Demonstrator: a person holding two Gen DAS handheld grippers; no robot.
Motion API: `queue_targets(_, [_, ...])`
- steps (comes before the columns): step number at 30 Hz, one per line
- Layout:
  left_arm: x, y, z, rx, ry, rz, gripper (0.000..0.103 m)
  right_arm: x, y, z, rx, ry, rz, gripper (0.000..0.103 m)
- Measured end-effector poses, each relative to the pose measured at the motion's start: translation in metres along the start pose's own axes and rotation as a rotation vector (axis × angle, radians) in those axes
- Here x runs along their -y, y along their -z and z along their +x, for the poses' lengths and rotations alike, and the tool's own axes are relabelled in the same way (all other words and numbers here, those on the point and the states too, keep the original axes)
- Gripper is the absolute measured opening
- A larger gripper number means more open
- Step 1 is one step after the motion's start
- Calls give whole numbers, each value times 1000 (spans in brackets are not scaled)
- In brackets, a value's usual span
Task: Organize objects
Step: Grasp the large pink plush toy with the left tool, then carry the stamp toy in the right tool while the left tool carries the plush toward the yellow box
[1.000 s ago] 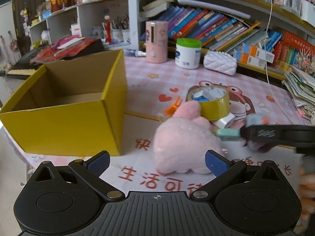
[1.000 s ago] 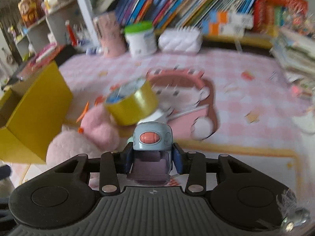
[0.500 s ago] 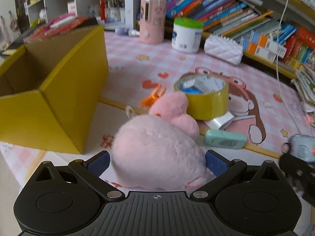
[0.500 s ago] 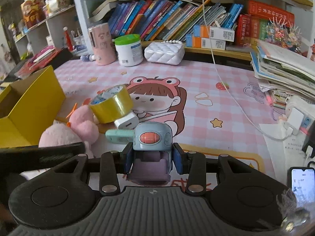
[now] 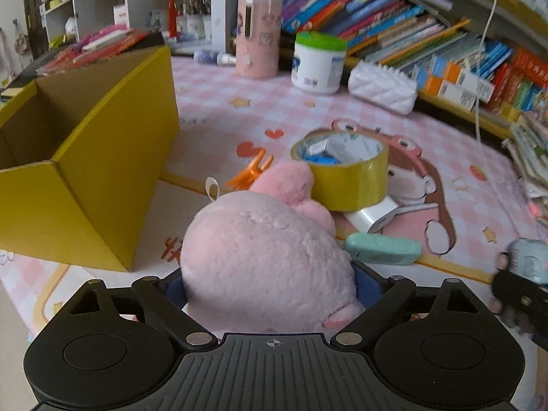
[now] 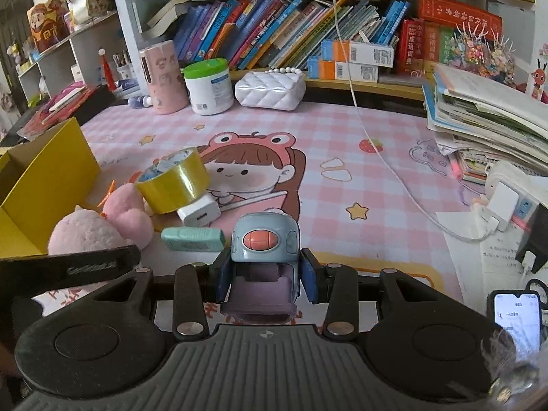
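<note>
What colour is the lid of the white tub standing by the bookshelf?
Green. The tub shows its lid most clearly in the right wrist view.

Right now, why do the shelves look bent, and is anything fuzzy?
Left wrist view: the fisheye lens bows the bookshelf, and the far books smear softly. Right wrist view: sharper, shelves still curved, with the yellow tape roll crisp. Soft, even daylight throughout; no harsh glare.

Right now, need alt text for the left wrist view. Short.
The left gripper closes around a pink plush toy on a pink checked table mat, beside an open yellow cardboard box. Behind the plush sit a yellow tape roll, a white charger and a mint-green case.
</note>
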State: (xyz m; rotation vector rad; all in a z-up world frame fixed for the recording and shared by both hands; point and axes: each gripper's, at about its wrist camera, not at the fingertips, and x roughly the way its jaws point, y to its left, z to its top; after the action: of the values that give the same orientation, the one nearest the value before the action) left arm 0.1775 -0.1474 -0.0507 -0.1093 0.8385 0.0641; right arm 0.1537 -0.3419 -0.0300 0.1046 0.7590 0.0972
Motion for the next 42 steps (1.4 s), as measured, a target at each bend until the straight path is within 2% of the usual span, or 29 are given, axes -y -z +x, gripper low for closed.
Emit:
queue_targets(9, [-31,2,-45,108,31,-22,93,-33,0,-4,12,-14,-15,38])
queue_targets(18, [-88,17,-74,130,48,-69,93,-93,13,-20,9,-48,-63,38])
queue_targets(29, [-176,42,-111,143,16,-123,93,-181,45,-47,4,-87,-103,38])
queue_targets(42, [-261,72,-150,153,-30,-127,93,-267,92,-71,-9,-135,-101,38])
